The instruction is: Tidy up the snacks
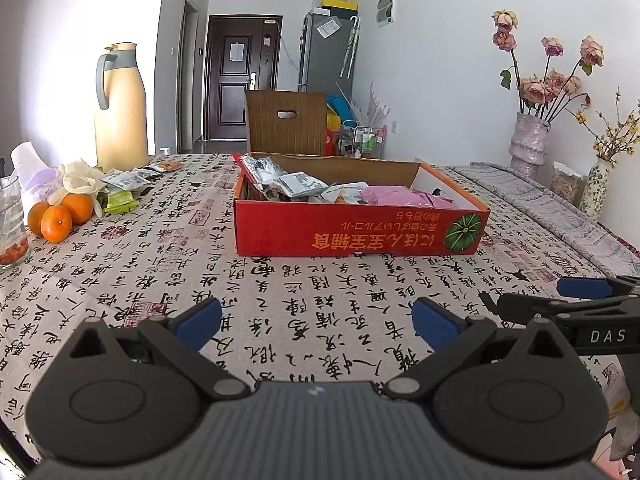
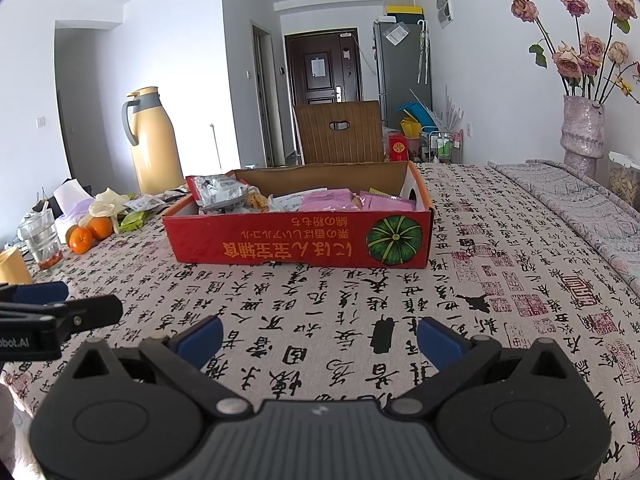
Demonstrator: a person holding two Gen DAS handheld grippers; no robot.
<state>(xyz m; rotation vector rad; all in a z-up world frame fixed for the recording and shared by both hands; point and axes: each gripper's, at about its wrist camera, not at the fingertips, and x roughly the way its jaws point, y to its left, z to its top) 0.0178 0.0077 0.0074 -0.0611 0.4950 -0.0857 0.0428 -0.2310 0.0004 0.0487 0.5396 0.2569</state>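
A red cardboard box (image 1: pixel 356 234) (image 2: pixel 304 238) with a green pumpkin picture stands on the table ahead of both grippers. It holds several snack packets: grey-white ones (image 1: pixel 292 182) (image 2: pixel 220 190) at its left and pink ones (image 1: pixel 400 196) (image 2: pixel 352 202) at its right. More loose packets (image 1: pixel 128 184) (image 2: pixel 138 210) lie on the cloth at far left. My left gripper (image 1: pixel 316 322) is open and empty, low over the table. My right gripper (image 2: pixel 320 338) is open and empty too, beside it.
Oranges (image 1: pixel 60 216) (image 2: pixel 86 234), a glass (image 1: pixel 12 228) and a yellow thermos jug (image 1: pixel 120 108) stand at the left. Flower vases (image 1: pixel 528 144) (image 2: pixel 582 136) stand at the right by the wall. A brown chair (image 1: pixel 286 122) is behind the table.
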